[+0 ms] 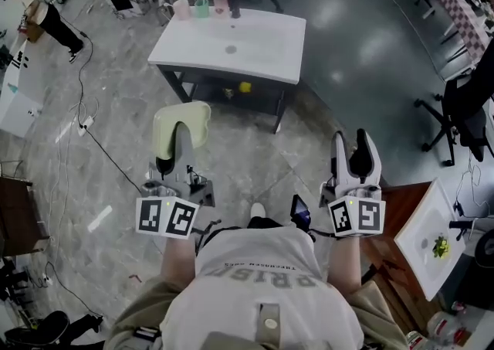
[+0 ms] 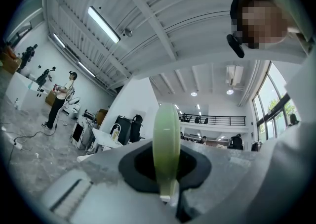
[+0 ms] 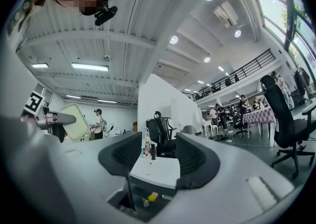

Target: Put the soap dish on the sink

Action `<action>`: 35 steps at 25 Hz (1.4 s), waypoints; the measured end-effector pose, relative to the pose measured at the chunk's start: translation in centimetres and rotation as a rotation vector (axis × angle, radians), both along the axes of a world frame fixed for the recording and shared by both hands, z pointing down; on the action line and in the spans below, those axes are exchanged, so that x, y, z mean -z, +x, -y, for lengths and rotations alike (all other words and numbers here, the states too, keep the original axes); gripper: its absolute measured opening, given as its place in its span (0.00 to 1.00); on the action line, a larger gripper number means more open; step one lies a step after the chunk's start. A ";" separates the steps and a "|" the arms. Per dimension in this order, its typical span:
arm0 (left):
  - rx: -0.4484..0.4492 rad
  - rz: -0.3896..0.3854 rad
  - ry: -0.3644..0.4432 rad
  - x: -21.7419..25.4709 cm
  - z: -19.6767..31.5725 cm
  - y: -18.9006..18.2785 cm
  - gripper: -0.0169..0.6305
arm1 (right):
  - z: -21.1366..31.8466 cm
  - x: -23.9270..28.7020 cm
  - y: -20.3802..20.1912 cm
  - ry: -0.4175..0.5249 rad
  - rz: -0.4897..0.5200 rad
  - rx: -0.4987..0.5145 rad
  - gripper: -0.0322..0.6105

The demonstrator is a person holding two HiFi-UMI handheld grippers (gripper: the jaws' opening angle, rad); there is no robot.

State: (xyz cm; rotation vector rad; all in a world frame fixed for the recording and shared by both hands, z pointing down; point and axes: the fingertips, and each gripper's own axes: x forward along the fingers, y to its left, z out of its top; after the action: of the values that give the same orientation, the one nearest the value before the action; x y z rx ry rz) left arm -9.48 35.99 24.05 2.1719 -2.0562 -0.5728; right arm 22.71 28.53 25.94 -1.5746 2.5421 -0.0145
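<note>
The left claw was closed on the pale green soap dish, its pads pinching the dish across its thickness. The dish's long axis ran straight on from the jaws, so most of it stuck out ahead of them. The right claw stood with its jaws apart and nothing between them. The white sink lay well ahead of both claws, a little to the right of the left one and to the left of the right one. A few cups and a bottle stood along its far edge. By my reading, the left claw had only to carry the dish forward to the near rim.
</note>
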 end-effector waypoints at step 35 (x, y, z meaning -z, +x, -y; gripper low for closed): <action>-0.239 -0.011 -0.059 -1.8 20.4 -11.6 0.05 | 13.4 -1.4 -11.5 -0.064 -0.024 -0.212 0.39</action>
State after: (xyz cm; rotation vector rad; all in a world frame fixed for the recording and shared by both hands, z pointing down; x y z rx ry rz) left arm -21.03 15.56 25.81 2.3278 -1.7486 -0.4885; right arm 11.19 15.12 27.31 -1.8715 2.4005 -0.0527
